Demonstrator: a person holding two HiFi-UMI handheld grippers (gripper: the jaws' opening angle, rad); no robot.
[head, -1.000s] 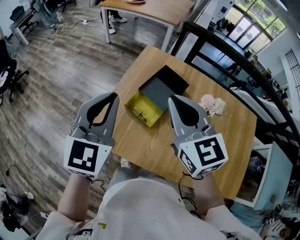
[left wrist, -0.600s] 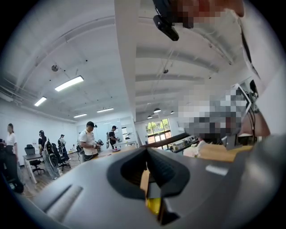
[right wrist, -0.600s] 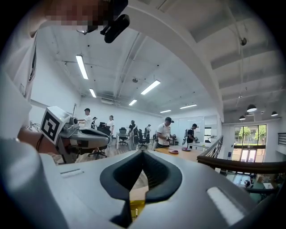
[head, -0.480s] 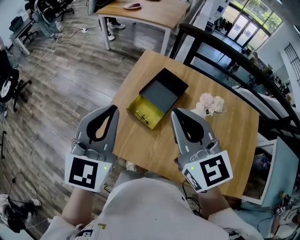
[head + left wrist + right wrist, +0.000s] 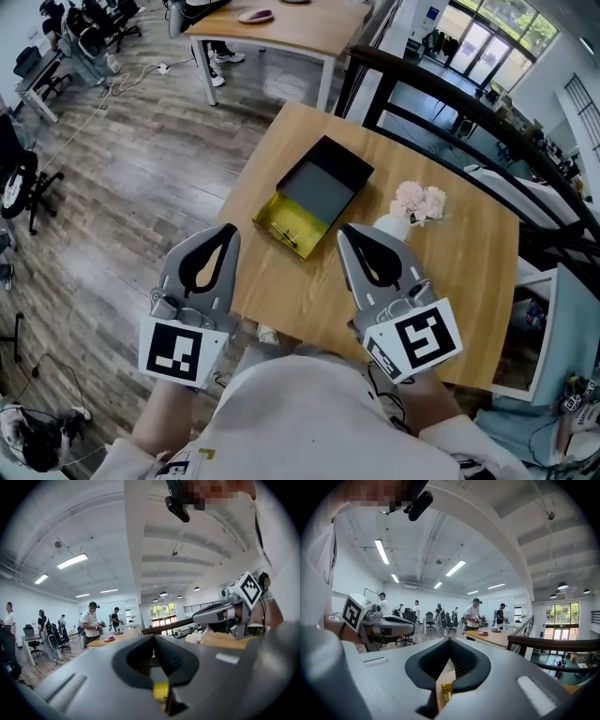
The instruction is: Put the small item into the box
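Wooden worktop (image 5: 292,281), head view: open box (image 5: 319,187) ahead, between both hand-held grippers. Pink fluffy item (image 5: 418,201), likely the target, sits ahead-right of the right hand-held gripper (image 5: 343,230).
Left gripper view: left hand-held gripper (image 5: 152,638) jaws together, empty.
Right gripper view: same.
Risk: approaching with jaws together shoves the item away.

1. an open-plan office or lab floor: black office chairs (image 5: 17,183) stand along the far side.
2. long strip lights (image 5: 384,551) hang under a bare white ceiling.
3. people (image 5: 472,614) stand working at a wooden table (image 5: 281,26).
4. wood-plank floor (image 5: 141,159), loose cables (image 5: 112,70), a black railing (image 5: 441,89).
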